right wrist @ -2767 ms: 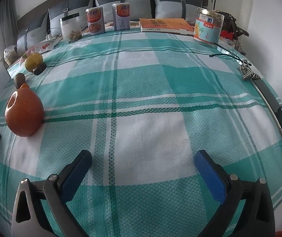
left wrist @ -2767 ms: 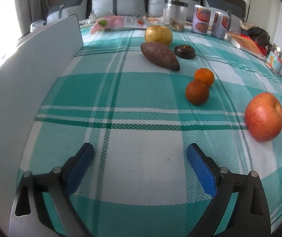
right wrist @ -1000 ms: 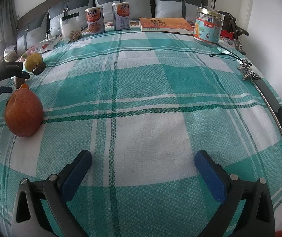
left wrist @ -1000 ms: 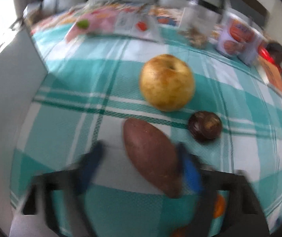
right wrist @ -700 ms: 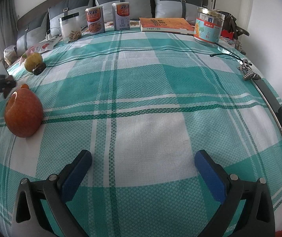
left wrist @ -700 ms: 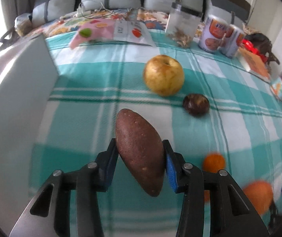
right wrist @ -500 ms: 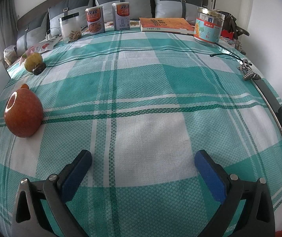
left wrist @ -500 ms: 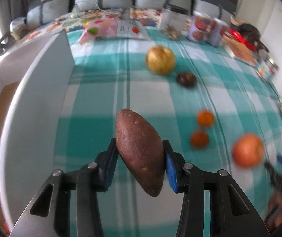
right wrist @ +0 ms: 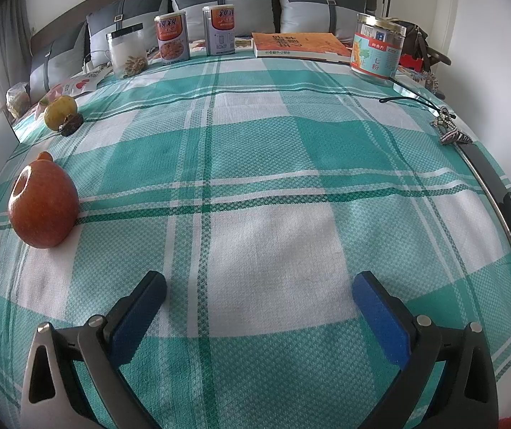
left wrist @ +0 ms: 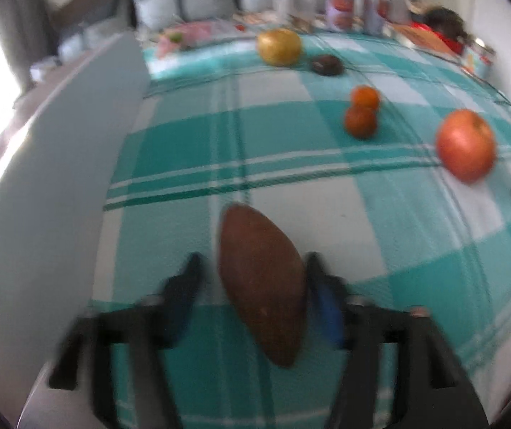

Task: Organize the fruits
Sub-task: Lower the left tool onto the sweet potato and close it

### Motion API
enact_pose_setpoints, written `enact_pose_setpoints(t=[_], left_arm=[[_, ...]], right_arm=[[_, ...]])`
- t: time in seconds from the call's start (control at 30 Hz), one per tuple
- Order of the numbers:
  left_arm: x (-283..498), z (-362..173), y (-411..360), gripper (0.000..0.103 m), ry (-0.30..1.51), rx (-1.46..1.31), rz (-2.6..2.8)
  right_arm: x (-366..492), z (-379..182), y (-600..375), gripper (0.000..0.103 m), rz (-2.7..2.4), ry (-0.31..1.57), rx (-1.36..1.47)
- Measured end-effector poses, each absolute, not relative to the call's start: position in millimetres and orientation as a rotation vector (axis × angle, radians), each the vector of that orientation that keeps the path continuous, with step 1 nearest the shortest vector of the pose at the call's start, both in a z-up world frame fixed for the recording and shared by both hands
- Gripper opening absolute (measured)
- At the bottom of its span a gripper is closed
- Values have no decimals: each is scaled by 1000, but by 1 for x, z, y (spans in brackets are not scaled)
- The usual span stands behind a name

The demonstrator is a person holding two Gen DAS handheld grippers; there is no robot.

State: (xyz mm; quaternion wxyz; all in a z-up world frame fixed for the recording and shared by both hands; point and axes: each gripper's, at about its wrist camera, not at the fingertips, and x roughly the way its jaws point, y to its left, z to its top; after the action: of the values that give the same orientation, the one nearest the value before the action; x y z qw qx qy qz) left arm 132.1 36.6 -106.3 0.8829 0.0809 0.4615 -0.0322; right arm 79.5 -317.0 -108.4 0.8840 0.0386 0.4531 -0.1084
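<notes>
Seeing my left gripper (left wrist: 251, 279) with its jaws just opened: there's a visible gap between the left finger (left wrist: 183, 286) and the brown, spindle-shaped sweet potato (left wrist: 262, 286). That potato sits between the two fingers, closer to the blue-padded right one (left wrist: 327, 307); the frame is motion-blurred, so I can't tell whether that pad touches it, or whether the potato is resting on the teal-and-white plaid cloth (left wrist: 291, 143). A pale grey flat panel (left wrist: 58, 186) stands to the left of the fingers. Well ahead of the fingertips and to the right: two small orange tangerines (left wrist: 360, 112) touching each other, then a large red-orange apple (left wrist: 466, 144) further right. Far ahead sit a yellow round pear (left wrist: 279, 46) and, just beside it, a small dark brown fruit (left wrist: 327, 65).

My right gripper (right wrist: 259, 296) is spread wide with nothing between its blue pads, only bare plaid cloth. The red-orange apple (right wrist: 42, 207) lies ahead and well left of its left finger, with the yellow pear (right wrist: 60, 111) and the dark fruit (right wrist: 71, 123) much farther off on the same side. Tins, a clear plastic jar (right wrist: 126, 53) and an orange book (right wrist: 298, 44) line the far edge, well beyond the fingertips.
</notes>
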Motion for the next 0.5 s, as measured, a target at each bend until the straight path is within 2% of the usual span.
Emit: enact_pose_setpoints(t=[0.03, 0.17, 0.5], left_arm=[[132, -109, 40, 95, 934, 159, -11], [134, -116, 61, 98, 934, 14, -2], [133, -117, 63, 100, 935, 3, 11]], right_arm=[[79, -109, -317, 103, -226, 943, 81], [79, -108, -317, 103, -226, 941, 81], [79, -108, -317, 103, -227, 941, 81]])
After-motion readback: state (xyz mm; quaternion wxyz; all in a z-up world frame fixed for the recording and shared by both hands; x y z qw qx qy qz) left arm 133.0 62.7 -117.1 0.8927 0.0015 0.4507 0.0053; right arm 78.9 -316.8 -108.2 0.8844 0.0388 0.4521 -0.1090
